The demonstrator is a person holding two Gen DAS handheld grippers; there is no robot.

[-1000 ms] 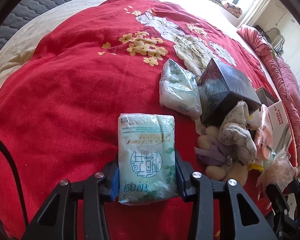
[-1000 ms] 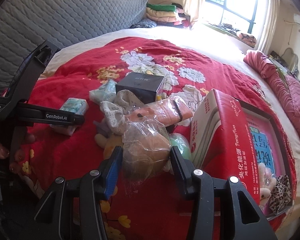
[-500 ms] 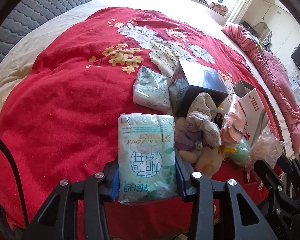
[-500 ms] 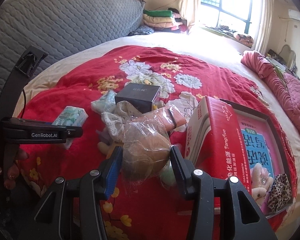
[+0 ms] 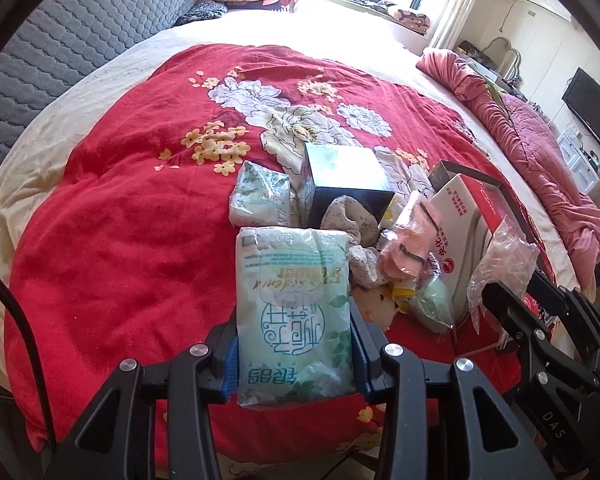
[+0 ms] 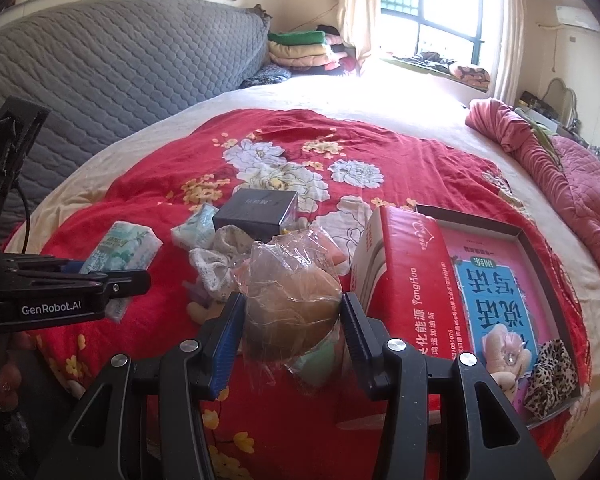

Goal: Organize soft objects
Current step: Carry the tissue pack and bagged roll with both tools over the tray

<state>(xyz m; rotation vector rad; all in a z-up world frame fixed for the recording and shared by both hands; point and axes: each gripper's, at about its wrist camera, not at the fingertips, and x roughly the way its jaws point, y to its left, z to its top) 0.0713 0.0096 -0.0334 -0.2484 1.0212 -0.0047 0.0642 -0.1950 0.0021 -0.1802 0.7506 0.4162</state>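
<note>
In the left wrist view, the left gripper [image 5: 294, 354] sat at the bottom centre of the frame, its jaws partly closed and pressing on both sides of a pale green plastic pack of tissues [image 5: 292, 312] that stood up from between them toward the middle of the frame. Behind the pack, a red floral bedspread [image 5: 140, 216] covered the bed; a second, smaller green tissue pack [image 5: 260, 200] lay just above it, beside a dark glossy cube-shaped box [image 5: 346, 184]. A speckled cloth soft toy [image 5: 352, 224] lay to the right of centre, against the box. At the lower right edge the black frame of the right gripper [image 5: 540, 344] showed, with crinkled clear plastic beside it. In the right wrist view, the right gripper [image 6: 292, 332] filled the bottom centre, its jaws partly closed on a tan rounded soft object wrapped in a clear plastic bag [image 6: 290, 304]. To the right of it stood a red cardboard box with white lettering [image 6: 412, 280], touching an open shallow tray-like box with a pink printed sheet [image 6: 512, 280]. At the left edge the left gripper held its green pack above the bedspread.
</note>
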